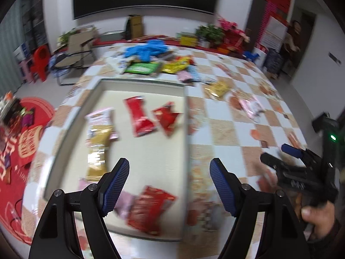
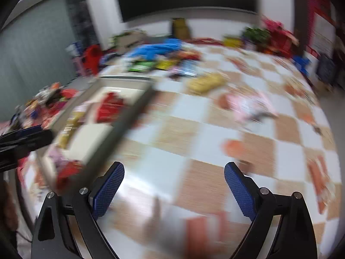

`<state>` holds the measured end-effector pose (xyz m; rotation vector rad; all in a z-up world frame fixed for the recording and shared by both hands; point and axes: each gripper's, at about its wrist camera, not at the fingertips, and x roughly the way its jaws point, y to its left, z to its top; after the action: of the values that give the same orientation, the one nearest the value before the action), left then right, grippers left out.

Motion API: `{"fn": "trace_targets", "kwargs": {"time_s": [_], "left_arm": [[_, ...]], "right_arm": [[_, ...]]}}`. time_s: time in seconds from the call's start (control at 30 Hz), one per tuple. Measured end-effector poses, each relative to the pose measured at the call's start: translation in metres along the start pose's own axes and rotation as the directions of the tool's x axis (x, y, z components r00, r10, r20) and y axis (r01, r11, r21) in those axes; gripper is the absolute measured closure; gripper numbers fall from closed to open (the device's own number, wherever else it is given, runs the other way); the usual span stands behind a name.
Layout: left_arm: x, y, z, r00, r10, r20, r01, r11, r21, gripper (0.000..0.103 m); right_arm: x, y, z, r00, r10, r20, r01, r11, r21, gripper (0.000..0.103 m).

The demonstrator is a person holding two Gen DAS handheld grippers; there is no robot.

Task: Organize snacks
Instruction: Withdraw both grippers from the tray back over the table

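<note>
My left gripper [image 1: 170, 166] is open over the near part of a cream tray [image 1: 185, 129], nothing between its blue pads. Inside the tray lie two red packets [image 1: 140, 116], gold packets [image 1: 98, 144] at the left and another red packet [image 1: 151, 209] close below the fingers. My right gripper [image 2: 174, 170] is open and empty above the checked tablecloth [image 2: 194, 185], to the right of the tray [image 2: 120, 125]. It also shows at the right edge of the left wrist view as the right gripper [image 1: 278, 154], held by a hand [image 1: 319, 218]. Both views are blurred.
Loose snacks lie on the cloth beyond the tray: a yellow packet [image 2: 204, 82], a pink packet [image 2: 252, 105], and a far pile with a green packet [image 1: 142, 68] and blue cloth [image 1: 148, 48]. A folding chair [image 1: 75, 51] and red stool stand past the table's left side.
</note>
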<state>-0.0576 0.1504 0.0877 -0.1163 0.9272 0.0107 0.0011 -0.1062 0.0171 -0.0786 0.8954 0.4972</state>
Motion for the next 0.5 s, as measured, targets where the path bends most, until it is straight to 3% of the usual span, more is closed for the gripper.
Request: {"fn": "trace_targets", "kwargs": {"time_s": [0.17, 0.27, 0.37, 0.5], "left_arm": [[0.022, -0.065, 0.006, 0.997, -0.067, -0.042, 0.071, 0.992, 0.102, 0.022], [0.042, -0.106, 0.009, 0.997, -0.055, -0.059, 0.065, 0.981, 0.183, 0.022], [0.067, -0.136, 0.013, 0.995, -0.034, -0.096, 0.057, 0.968, 0.244, 0.022], [0.101, -0.162, 0.021, 0.99, -0.012, -0.142, 0.054, 0.955, 0.292, 0.022]], "right_arm": [[-0.002, -0.101, -0.024, 0.981, -0.173, -0.089, 0.186, 0.97, 0.156, 0.008], [-0.011, -0.136, -0.031, 0.958, -0.272, -0.096, 0.285, 0.943, 0.174, 0.008], [-0.012, -0.151, -0.033, 0.939, -0.326, -0.108, 0.339, 0.929, 0.149, 0.0], [-0.009, -0.155, -0.031, 0.947, -0.31, -0.091, 0.32, 0.936, 0.144, 0.0]]}}
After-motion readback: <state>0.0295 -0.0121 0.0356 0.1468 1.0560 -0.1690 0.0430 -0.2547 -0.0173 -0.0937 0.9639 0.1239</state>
